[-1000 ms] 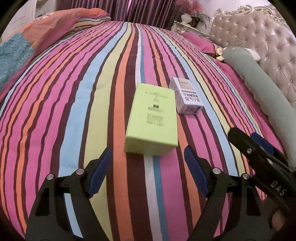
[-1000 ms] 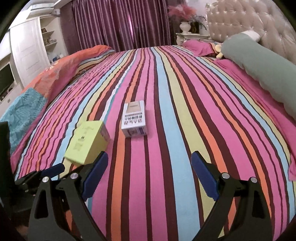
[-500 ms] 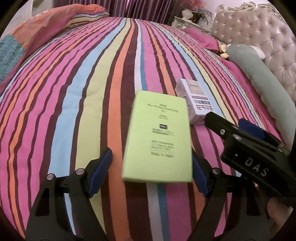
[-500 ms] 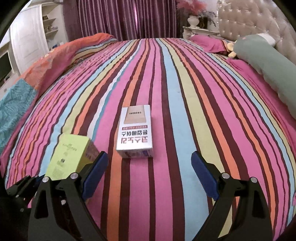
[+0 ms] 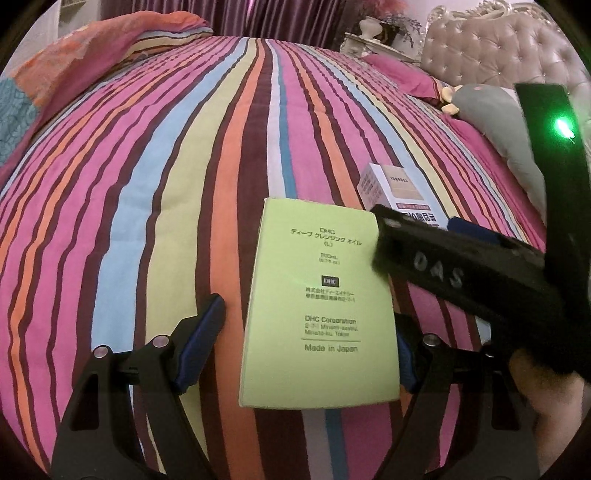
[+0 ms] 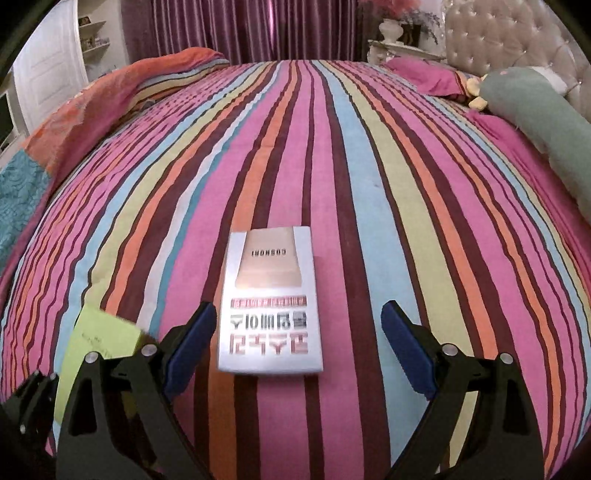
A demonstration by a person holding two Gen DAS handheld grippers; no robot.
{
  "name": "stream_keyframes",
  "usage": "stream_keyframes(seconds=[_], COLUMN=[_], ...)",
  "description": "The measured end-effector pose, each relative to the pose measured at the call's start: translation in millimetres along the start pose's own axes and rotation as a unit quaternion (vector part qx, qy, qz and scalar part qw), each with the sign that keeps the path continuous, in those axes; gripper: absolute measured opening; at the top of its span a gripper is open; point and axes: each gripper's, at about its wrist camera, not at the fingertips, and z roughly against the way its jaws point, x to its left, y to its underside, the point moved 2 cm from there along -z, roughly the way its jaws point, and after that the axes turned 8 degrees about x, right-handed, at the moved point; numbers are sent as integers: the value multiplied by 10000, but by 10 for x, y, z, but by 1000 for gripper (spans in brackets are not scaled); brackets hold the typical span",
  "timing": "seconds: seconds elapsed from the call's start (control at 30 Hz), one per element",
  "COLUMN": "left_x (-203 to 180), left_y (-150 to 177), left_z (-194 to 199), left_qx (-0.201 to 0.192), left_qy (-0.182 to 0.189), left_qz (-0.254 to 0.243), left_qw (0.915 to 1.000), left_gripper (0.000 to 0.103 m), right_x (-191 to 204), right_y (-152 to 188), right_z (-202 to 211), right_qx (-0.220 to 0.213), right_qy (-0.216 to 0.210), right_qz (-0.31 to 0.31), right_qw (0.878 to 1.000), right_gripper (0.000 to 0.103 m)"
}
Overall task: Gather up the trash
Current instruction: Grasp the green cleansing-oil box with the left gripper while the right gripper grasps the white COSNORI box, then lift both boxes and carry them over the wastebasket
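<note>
On the striped bedspread (image 5: pixel 155 206) lies a flat lime-green carton (image 5: pixel 321 302) with printed text. My left gripper (image 5: pixel 306 332) straddles it and its jaws are closing. The left pad (image 5: pixel 201 339) still stands clear of the carton's edge, and the right pad is mostly hidden behind it. A white and silver carton (image 6: pixel 269 306) lies between the fingers of my open right gripper (image 6: pixel 295 332), with a gap on each side. In the left wrist view that white carton (image 5: pixel 391 184) shows behind the right gripper's black finger. The green carton (image 6: pixel 99 343) also appears at the lower left of the right wrist view.
A folded orange quilt (image 6: pixel 122 88) lies at the far left of the bed. A long grey-green bolster (image 6: pixel 546 122) and a pink pillow (image 6: pixel 424 74) rest by the tufted headboard (image 6: pixel 509 40). Purple curtains (image 6: pixel 240 29) and a nightstand with a vase (image 6: pixel 391 33) stand beyond.
Both grippers have moved forward and down onto the cartons. The green one now lies between the left fingers, the white one between the right fingers. The left jaws have narrowed a little.
</note>
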Motion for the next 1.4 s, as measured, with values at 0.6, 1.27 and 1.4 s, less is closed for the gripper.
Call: stream_keyframes(seconds=[0.6,1.27,1.4], left_x=[76,270,289], left_y=[234,1959,2251], left_z=[434,1569,1732], left_qx=[-100,-158,-204], left_qy=[-184,-344,-449], left_qz=[11,70,-55], left_qw=[9998,9993,9988], left_gripper=[60,60,60], right_x=[-222,-195,-161], right_y=[475,2128,2398], right_z=[472,1742,1882], right_qx=[144,-111,-125], right_qy=[-515,-452,-460], right_qz=[-628,-656,-696], right_qw=[9966,9968,9964], right_gripper=[46,46,46])
